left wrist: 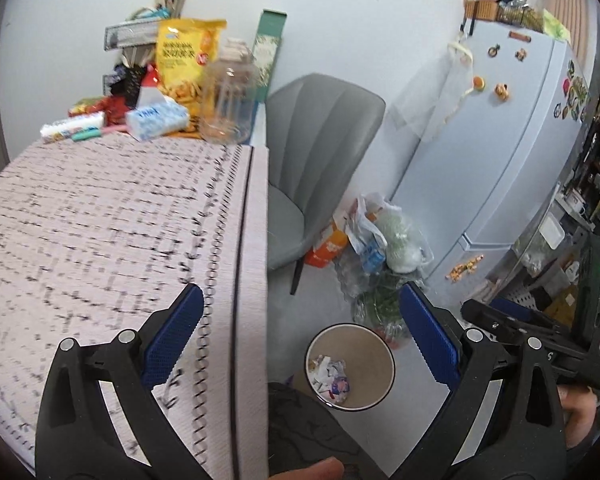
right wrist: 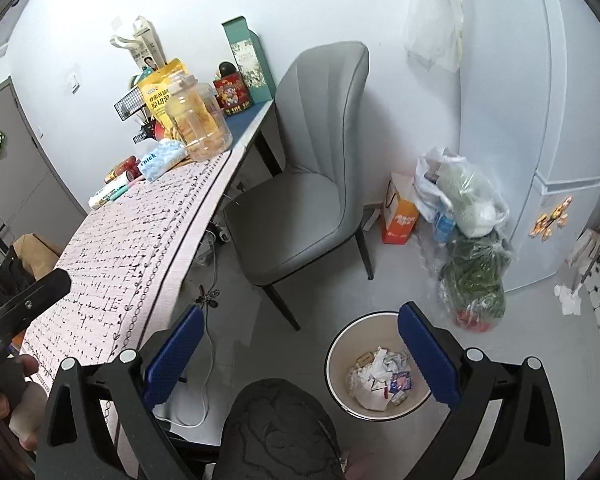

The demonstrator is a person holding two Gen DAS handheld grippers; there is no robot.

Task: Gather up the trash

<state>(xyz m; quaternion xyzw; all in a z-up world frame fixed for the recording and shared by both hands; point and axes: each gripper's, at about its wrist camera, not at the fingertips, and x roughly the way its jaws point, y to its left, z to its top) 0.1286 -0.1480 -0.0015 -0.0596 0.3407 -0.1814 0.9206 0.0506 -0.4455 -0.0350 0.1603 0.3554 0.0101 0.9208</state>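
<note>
Trash, crumpled white paper scraps and wrappers (right wrist: 382, 380), sits inside round cream plastic bin (right wrist: 338, 360) on floor beside grey padded chair (right wrist: 300, 200). Left gripper (left wrist: 300, 338) and right gripper (right wrist: 300, 354) both spread apart, holding nothing. Looks like between pickups. Next move probably needs spotting more litter on the patterned pink tablecloth (left wrist: 100, 220); none obvious there.

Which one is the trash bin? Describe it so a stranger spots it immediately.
Start at the grey chair pulled up beside the long table. On the floor in front of the chair stands a round, open-topped bin, cream inside, with crumpled wrappers at the bottom. Unlike the tied plastic bags near the fridge, it is rigid and lidless.
</note>
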